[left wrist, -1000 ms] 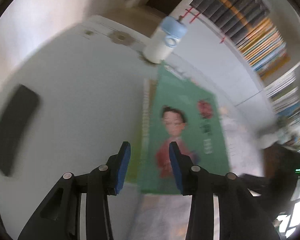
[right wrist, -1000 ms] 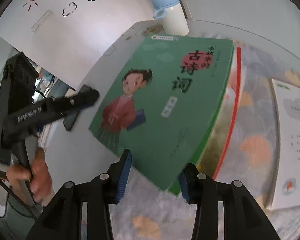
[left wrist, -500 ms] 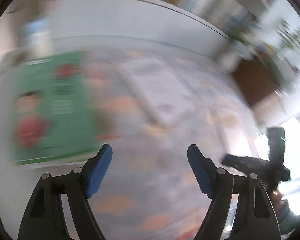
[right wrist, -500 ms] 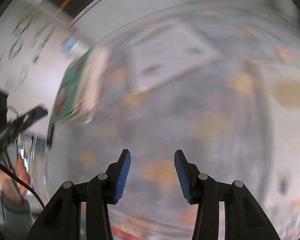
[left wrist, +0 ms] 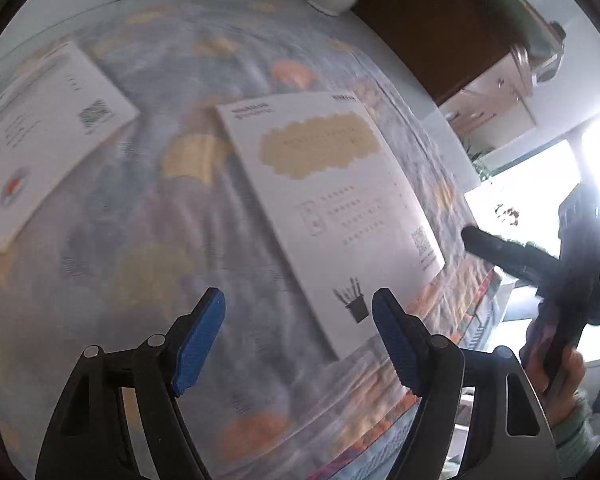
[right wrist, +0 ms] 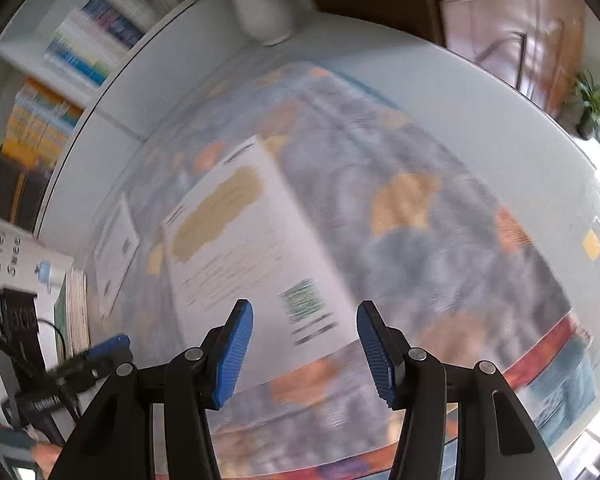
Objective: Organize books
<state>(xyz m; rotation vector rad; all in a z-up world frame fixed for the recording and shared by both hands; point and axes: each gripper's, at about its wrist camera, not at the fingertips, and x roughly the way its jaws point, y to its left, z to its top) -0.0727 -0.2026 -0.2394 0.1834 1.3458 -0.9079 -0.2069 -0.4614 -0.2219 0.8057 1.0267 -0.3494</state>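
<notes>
Lying flat on the patterned cloth [left wrist: 148, 208] at frame centre, a white book [left wrist: 332, 208] with a tan blotch and QR code is seen; its print is unreadable. The left gripper [left wrist: 296, 340] and right gripper [right wrist: 304, 348] have just been opening; both jaws stand apart, holding nothing.

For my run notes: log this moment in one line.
left gripper: open, empty | right gripper: opening, empty | white book: flat on patterned cloth
</notes>
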